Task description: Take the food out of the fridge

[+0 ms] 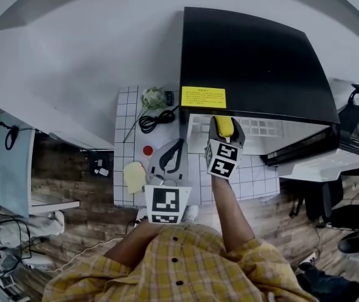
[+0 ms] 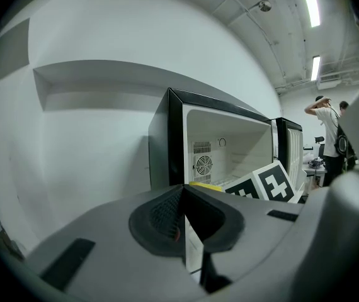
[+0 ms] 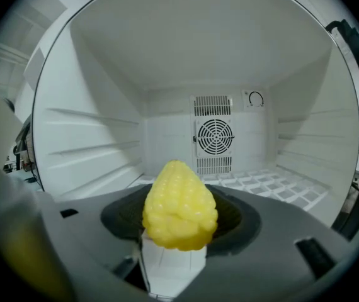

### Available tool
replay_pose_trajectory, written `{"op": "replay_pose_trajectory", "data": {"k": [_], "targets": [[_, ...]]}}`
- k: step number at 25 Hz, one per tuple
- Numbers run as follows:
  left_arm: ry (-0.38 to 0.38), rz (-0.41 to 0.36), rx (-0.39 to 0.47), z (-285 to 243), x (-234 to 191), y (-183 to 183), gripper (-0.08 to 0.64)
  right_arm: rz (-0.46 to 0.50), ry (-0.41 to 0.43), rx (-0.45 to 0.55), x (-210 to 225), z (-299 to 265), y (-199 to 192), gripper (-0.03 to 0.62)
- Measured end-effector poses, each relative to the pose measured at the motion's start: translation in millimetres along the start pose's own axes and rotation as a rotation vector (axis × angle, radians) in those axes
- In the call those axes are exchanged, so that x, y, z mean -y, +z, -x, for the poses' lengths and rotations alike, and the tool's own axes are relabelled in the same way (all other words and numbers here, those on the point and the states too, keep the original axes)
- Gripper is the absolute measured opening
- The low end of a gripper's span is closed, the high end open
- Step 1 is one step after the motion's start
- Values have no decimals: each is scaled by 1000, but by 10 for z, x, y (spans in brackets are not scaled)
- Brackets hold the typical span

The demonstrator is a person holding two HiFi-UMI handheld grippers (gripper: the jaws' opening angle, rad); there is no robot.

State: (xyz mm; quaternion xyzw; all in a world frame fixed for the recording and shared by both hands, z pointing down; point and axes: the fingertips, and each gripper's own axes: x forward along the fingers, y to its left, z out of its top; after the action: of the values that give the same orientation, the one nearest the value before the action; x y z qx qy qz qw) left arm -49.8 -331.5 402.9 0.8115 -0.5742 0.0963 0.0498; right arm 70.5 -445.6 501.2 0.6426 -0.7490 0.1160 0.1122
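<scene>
One item in hand: the corn (image 3: 179, 205), a yellow cob, stands between the jaws of your right gripper (image 1: 225, 136) with its tip pointing into the fridge (image 1: 255, 55).
Right gripper: clamped on the corn, one pad on each side of its thick end.
Left gripper (image 2: 184, 218): jaws together with nothing between them. It hangs above the table (image 1: 124, 115), just beside the fridge front.
Where the corn is: at the mouth of the fridge, over the front of the white shelf (image 3: 280, 184). You cannot tell from here whether it has lifted clear of that shelf.
Step in hand: by my reading, drawing the corn out through the opening.
How to do it well: pull straight back toward yourself with the gripper level. The cob is rounded and bumpy, so it could swivel in the pads, and a steady squeeze with no twist of the wrist should stop that.
Watch for: the open door (image 1: 318, 162) is on your right and your other gripper is close on your left, so the lane out is narrow.
Setting down: choose a spot on the table away from the black cable (image 1: 155, 121) and the red button (image 1: 147, 150).
</scene>
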Motion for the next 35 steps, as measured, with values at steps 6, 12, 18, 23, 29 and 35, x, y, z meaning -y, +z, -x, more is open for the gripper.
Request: {"op": "replay_pose_trajectory", "data": {"k": [6, 12, 18, 23, 29, 35], "targets": [[-10, 6, -2, -8, 34, -22, 8, -20, 38, 19, -37, 116, 54, 253], [-23, 8, 8, -3, 105, 1, 8, -47, 53, 58, -45, 319, 153, 253], [-40, 9, 21, 19, 201, 40, 8, -77, 72, 101, -33, 593, 327, 253], [-49, 18, 36, 61, 231, 82, 8, -92, 106, 147, -64, 894, 501, 253], [-71, 17, 49, 143, 310, 125, 7, -92, 128, 185, -96, 1271, 610, 253], [-101, 14, 86, 267, 436, 255, 8, -104, 123, 204, -78, 1606, 652, 255]]}}
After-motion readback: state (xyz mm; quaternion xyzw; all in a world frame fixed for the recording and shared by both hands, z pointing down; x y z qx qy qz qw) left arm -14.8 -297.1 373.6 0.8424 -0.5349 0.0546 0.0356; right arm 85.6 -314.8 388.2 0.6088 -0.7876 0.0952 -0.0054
